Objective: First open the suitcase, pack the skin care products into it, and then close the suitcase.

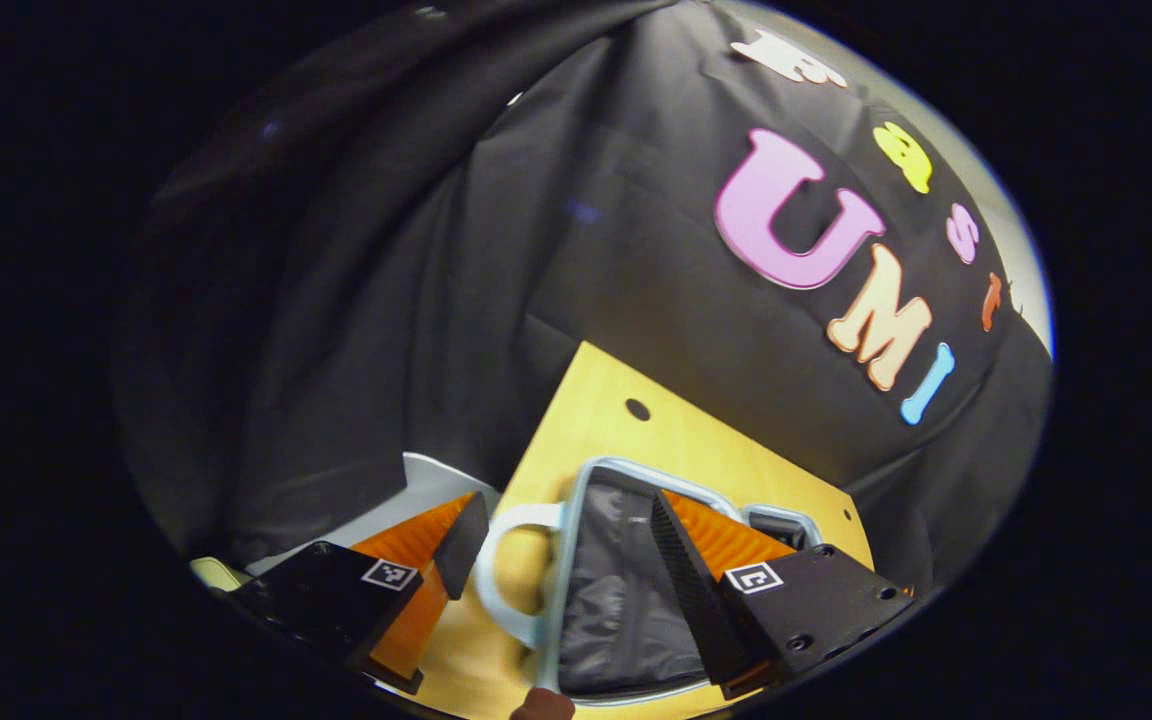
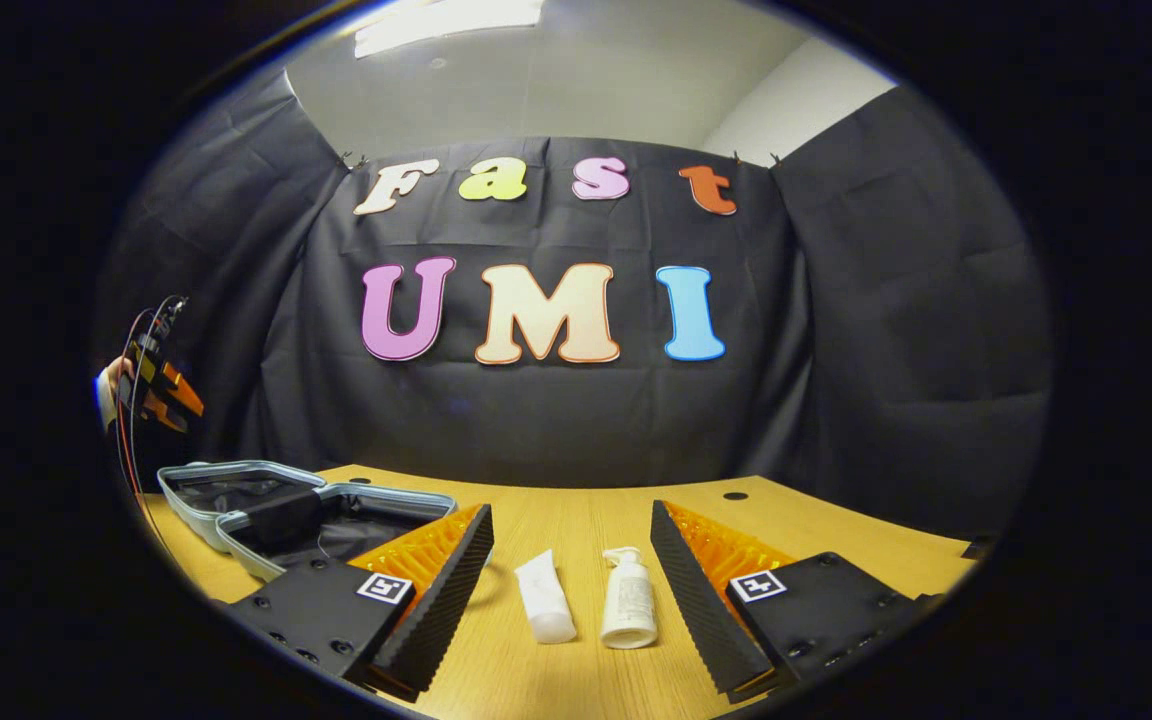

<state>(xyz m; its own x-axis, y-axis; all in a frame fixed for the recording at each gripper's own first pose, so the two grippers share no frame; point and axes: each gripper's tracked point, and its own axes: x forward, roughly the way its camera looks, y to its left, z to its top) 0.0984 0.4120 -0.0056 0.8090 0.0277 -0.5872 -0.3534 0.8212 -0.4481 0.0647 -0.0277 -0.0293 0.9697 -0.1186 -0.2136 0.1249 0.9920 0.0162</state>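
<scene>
The suitcase (image 2: 236, 478) lies open at the table's left, showing two light blue-rimmed halves with dark lining. In the left gripper view I look down on one half's grey lining (image 1: 606, 590) and its pale handle (image 1: 498, 575). My left gripper (image 1: 564, 508) hovers open above that handle and rim, holding nothing. A white tube (image 2: 546, 598) lies beside an upright white pump bottle (image 2: 628, 600) on the wood. Both lie just ahead of my right gripper (image 2: 569, 518), which stands open and empty. Far left, a hand holds the left gripper (image 2: 161, 385) high above the suitcase.
The wooden table (image 2: 836, 540) has a round cable hole (image 2: 735, 495) near its back edge, also visible as a hole (image 1: 637, 409) in the left gripper view. Black cloth walls close the booth behind and to both sides. A pale surface (image 1: 426, 485) lies beyond the table's edge.
</scene>
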